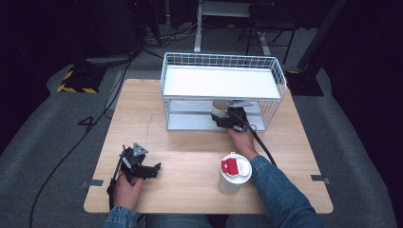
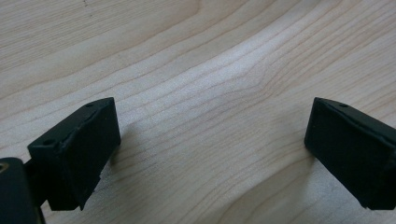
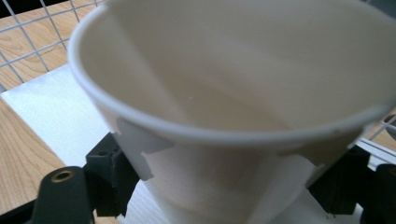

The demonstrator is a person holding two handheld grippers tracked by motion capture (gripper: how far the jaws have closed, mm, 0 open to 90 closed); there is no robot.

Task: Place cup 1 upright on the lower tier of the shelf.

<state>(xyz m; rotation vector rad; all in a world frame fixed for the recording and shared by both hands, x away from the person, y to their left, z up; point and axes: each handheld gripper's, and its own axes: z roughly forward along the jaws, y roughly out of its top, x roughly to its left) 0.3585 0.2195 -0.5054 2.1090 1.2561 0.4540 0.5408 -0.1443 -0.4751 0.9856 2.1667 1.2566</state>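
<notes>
A white paper cup (image 3: 233, 93) stands on the white bottom sheet (image 3: 46, 112) of a wire rack (image 1: 273, 64); its mouth is open toward the camera. My right gripper (image 3: 226, 182) is shut on the cup, one black jaw pressing each side of its lower wall. From above, the right gripper (image 1: 228, 118) reaches into the rack's lower level, with the cup (image 1: 219, 109) just under the upper shelf. My left gripper (image 1: 153, 169) rests at the table's near left. In its own view the left gripper (image 2: 210, 149) is open, with bare wood between the jaws.
A second white cup (image 1: 235, 173) with a lid and red label stands near the table's front edge, beside the right forearm. The rack's upper shelf (image 1: 221, 81) hangs low over the right gripper. Wire walls enclose the rack's sides and back. Cables trail off the wooden table (image 1: 190, 147).
</notes>
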